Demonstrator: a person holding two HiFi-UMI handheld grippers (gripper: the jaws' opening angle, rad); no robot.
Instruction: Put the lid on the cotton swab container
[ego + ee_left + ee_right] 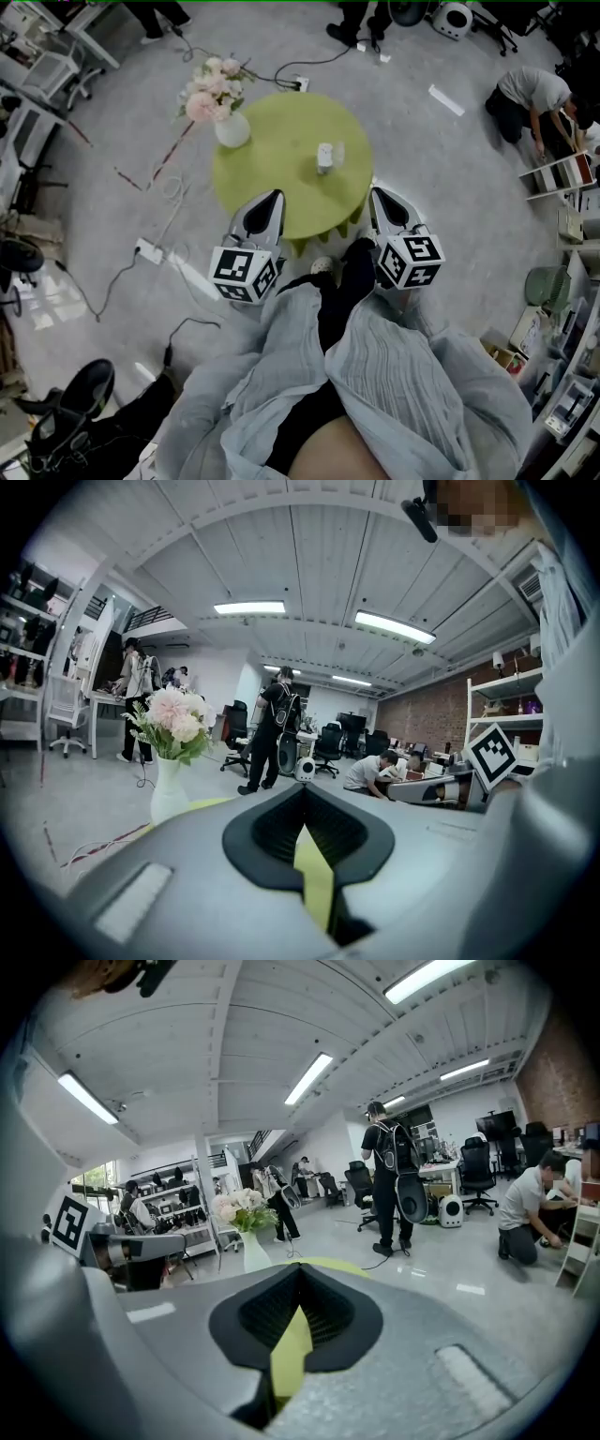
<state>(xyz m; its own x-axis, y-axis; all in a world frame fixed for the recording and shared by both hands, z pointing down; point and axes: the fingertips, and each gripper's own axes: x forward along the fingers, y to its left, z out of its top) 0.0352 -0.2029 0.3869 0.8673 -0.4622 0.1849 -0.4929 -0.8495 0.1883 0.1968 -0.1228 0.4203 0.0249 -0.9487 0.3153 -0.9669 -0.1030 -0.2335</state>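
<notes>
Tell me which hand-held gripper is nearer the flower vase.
Left. The left hand-held gripper is at the green table's near-left edge, on the same side as the flower vase; the right hand-held gripper is at the near-right edge, farther off.

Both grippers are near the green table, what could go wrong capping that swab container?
The container is small and stands mid-table, so a shut left gripper or right gripper arriving could tip it. The flower vase sits near the rim of the table; a wide left reach might knock it. Cables lie on the floor nearby, a possible trip.
</notes>
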